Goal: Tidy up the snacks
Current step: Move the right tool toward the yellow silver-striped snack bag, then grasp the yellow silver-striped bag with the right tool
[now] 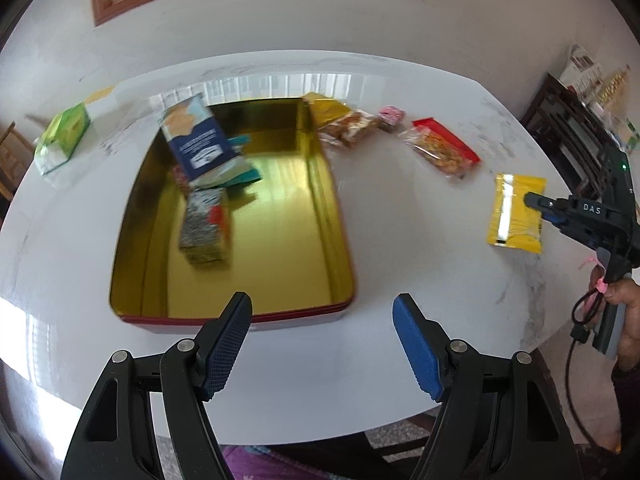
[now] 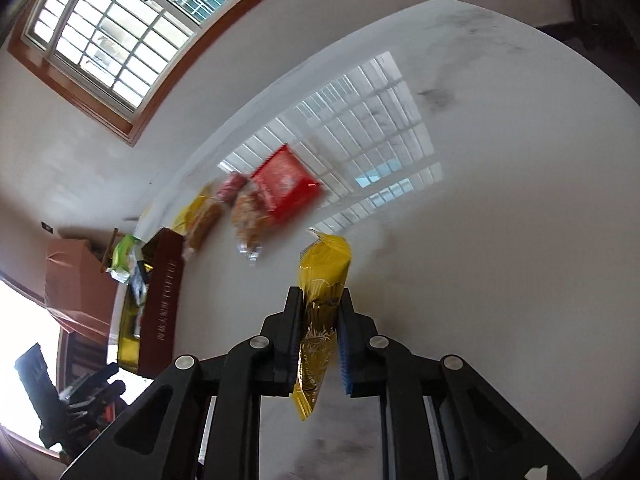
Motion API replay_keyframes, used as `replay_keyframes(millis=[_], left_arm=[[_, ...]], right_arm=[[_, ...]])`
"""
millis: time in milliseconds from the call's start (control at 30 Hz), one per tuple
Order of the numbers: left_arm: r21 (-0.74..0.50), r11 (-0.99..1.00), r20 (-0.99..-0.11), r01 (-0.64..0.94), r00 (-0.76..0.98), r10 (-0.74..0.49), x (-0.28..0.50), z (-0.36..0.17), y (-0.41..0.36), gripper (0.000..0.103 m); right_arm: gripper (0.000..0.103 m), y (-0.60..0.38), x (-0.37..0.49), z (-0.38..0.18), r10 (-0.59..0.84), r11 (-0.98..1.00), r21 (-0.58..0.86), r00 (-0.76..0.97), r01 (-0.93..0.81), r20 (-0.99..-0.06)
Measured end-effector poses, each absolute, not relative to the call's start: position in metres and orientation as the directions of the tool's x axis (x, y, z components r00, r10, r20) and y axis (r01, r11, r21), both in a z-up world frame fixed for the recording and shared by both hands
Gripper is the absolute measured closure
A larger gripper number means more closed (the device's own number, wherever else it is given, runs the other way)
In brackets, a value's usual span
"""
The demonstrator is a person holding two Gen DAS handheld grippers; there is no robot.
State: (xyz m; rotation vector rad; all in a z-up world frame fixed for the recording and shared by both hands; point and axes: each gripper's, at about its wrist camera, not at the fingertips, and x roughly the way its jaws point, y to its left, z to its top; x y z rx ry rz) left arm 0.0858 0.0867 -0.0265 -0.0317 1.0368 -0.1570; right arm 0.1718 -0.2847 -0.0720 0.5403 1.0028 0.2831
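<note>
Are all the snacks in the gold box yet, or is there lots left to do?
Not yet. Done: a blue box and a few packs already sit in the gold tin. In hand: the right tongs are shut on a yellow packet; the left tongs are open and empty. Left: a red pack, a pink sweet and cookie packs beside the tin, and a green bag on its other side.

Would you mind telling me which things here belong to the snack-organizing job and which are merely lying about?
Part of the job:
- gold tin, already holding a blue box and a patterned box
- yellow packet, held in the right gripper
- red snack bag
- pink sweet

Lying about:
- green tissue box
- cardboard carton
- window
</note>
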Motion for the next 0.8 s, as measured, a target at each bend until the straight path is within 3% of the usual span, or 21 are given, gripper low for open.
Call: replay_keyframes(millis=[67, 167, 200, 233, 300, 433, 600, 633, 700, 800], left_arm=[[-0.082, 0.987, -0.855, 0.138, 0.499, -0.141, 0.087, -0.025, 0.075, 0.030], [-0.055, 0.985, -0.858, 0.165, 0.497, -0.131, 0.092, -0.023, 0.058, 0.030], [-0.050, 0.983, -0.858, 0.177, 0.496, -0.133, 0.094, -0.022, 0.051, 0.030], [-0.047, 0.982, -0.858, 0.184, 0.496, -0.134, 0.095, -0.020, 0.046, 0.030], [-0.038, 0.979, -0.856, 0.201, 0.499, -0.136, 0.098, -0.018, 0.035, 0.030], [-0.016, 0.974, -0.857, 0.227, 0.499, -0.130, 0.105, -0.016, 0.017, 0.030], [0.012, 0.965, -0.852, 0.261, 0.507, -0.126, 0.121, -0.016, -0.003, 0.029], [0.021, 0.963, -0.846, 0.268, 0.518, -0.126, 0.126, -0.016, -0.007, 0.029], [0.030, 0.960, -0.839, 0.278, 0.529, -0.126, 0.136, -0.018, -0.014, 0.029], [-0.010, 0.954, -0.839, 0.300, 0.517, -0.172, 0.158, -0.021, -0.019, 0.029]], right_arm=[[0.088, -0.289, 0.176, -0.072, 0.411, 0.870, 0.492, 0.526, 0.016, -0.745], [0.078, -0.283, 0.184, -0.068, 0.294, 0.940, 0.342, 0.518, -0.003, -0.803], [0.065, -0.281, 0.185, -0.067, 0.262, 0.953, 0.303, 0.511, -0.003, -0.818], [0.044, -0.278, 0.188, -0.066, 0.225, 0.965, 0.263, 0.506, 0.003, -0.833], [0.020, -0.279, 0.186, -0.065, 0.165, 0.978, 0.205, 0.510, 0.023, -0.844], [0.009, -0.263, 0.183, -0.062, 0.065, 0.993, 0.105, 0.515, 0.048, -0.855], [0.012, -0.253, 0.187, -0.078, 0.071, 0.992, 0.112, 0.500, 0.052, -0.863], [0.033, -0.252, 0.186, -0.080, 0.081, 0.992, 0.119, 0.512, 0.041, -0.855], [0.049, -0.249, 0.183, -0.083, 0.083, 0.995, 0.098, 0.520, 0.002, -0.850], [0.050, -0.260, 0.179, -0.083, 0.104, 0.994, 0.098, 0.533, -0.040, -0.840]])
